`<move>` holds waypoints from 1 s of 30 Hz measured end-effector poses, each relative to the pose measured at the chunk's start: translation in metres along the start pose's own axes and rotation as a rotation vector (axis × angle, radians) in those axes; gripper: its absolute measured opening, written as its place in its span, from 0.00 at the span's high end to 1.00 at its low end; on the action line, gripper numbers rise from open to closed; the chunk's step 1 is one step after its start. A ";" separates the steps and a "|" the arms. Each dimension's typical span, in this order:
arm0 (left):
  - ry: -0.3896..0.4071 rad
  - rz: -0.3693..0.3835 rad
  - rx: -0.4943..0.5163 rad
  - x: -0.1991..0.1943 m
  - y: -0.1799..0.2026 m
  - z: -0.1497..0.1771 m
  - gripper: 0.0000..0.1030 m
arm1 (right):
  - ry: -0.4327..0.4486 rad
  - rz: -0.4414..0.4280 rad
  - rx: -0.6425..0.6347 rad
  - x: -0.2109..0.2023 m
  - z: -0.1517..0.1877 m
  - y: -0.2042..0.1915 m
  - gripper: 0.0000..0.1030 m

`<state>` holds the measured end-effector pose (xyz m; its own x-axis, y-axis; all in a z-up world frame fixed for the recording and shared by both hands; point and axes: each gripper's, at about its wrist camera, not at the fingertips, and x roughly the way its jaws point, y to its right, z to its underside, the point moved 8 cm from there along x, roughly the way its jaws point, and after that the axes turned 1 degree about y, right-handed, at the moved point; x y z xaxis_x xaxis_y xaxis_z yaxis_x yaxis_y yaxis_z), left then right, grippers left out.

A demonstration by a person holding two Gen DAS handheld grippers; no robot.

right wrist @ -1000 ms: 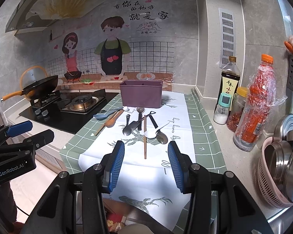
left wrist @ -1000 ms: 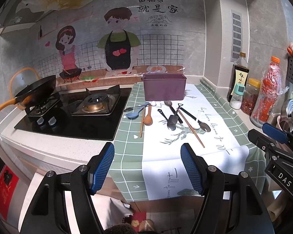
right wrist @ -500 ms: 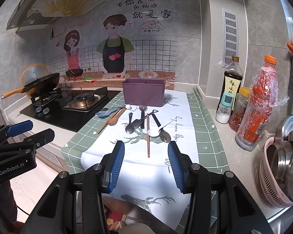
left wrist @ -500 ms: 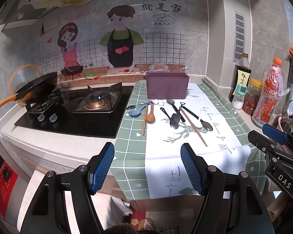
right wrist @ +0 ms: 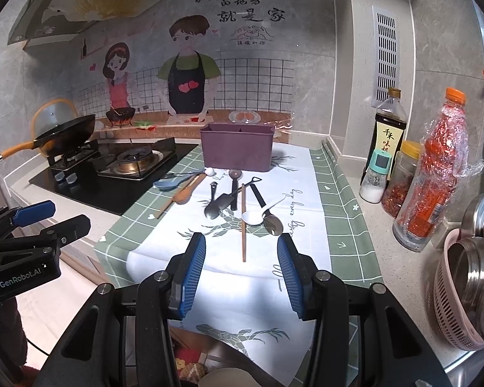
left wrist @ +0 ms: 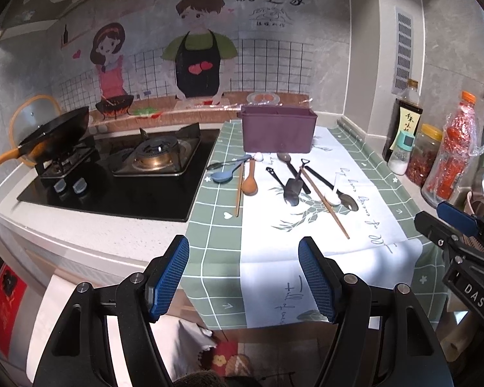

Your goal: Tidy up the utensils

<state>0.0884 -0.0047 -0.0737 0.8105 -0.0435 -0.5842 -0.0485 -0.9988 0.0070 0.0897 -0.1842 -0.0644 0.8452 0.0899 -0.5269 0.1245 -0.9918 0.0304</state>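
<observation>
Both grippers, left gripper (left wrist: 243, 277) and right gripper (right wrist: 241, 274), hang wide apart and empty off the counter's front edge. The utensils (right wrist: 232, 200) lie scattered mid-cloth, just in front of the purple holder (right wrist: 237, 146) toward the back edge. They look light, stiff and probably slippery lying flat, so I'd pinch mid-handle, chopstick (right wrist: 243, 222) first.

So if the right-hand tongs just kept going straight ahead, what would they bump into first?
Probably the long wooden chopstick, lying on the white and green cloth straight ahead of the open right tongs. Beyond it stands the purple plastic utensil box. Depth is hard to judge.
</observation>
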 end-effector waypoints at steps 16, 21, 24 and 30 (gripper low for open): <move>-0.077 0.060 -0.023 0.086 -0.033 -0.038 0.31 | -0.133 0.022 0.017 0.104 -0.018 0.020 0.59; -0.096 0.104 -0.028 0.116 -0.054 -0.057 0.29 | -0.174 0.016 0.064 0.147 -0.036 0.021 0.63; -0.075 0.119 -0.023 0.131 -0.069 -0.073 0.29 | -0.192 0.026 0.063 0.175 -0.049 0.016 0.68; -0.059 0.151 -0.022 0.160 -0.096 -0.101 0.28 | -0.295 0.022 0.098 0.223 -0.053 0.004 0.84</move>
<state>0.2811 0.0815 -0.0860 0.7590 -0.1920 -0.6221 -0.1535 -0.9814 0.1156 0.3066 -0.1636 -0.1364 0.6578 0.0524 -0.7514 0.0450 -0.9985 -0.0302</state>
